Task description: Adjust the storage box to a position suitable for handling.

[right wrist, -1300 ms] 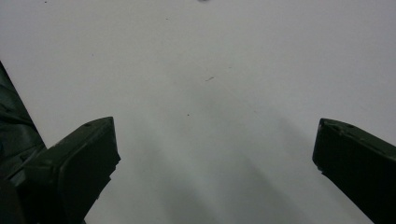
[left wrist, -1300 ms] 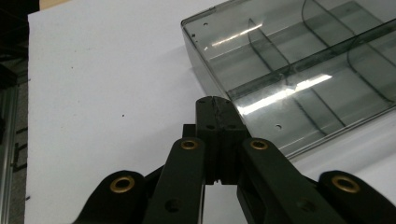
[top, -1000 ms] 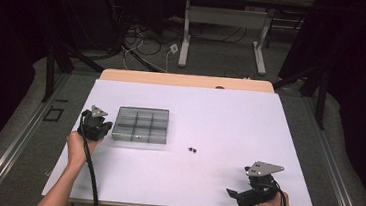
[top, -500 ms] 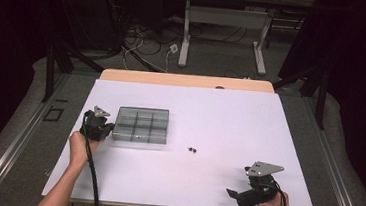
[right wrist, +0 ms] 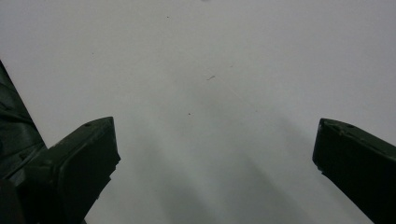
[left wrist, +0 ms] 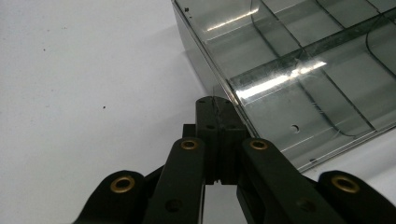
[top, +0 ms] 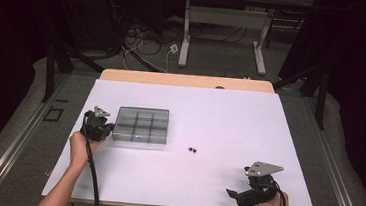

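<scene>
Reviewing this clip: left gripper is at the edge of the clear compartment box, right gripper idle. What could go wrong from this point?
1. The left gripper is shut against the near corner of the clear compartment box; with such a thin edge, the grip may slip, or the light box may skid across the white table.
2. A skidding box could reach the two small dark parts lying loose beside it.
3. The right gripper, jaws open, sits far off near the table's front edge and cannot steady the box quickly.

Bright table (top: 220,116), dark surroundings, lid glare

Clear grey box (top: 141,125) w/ grid, white table (top: 230,117), black grippers.
</scene>
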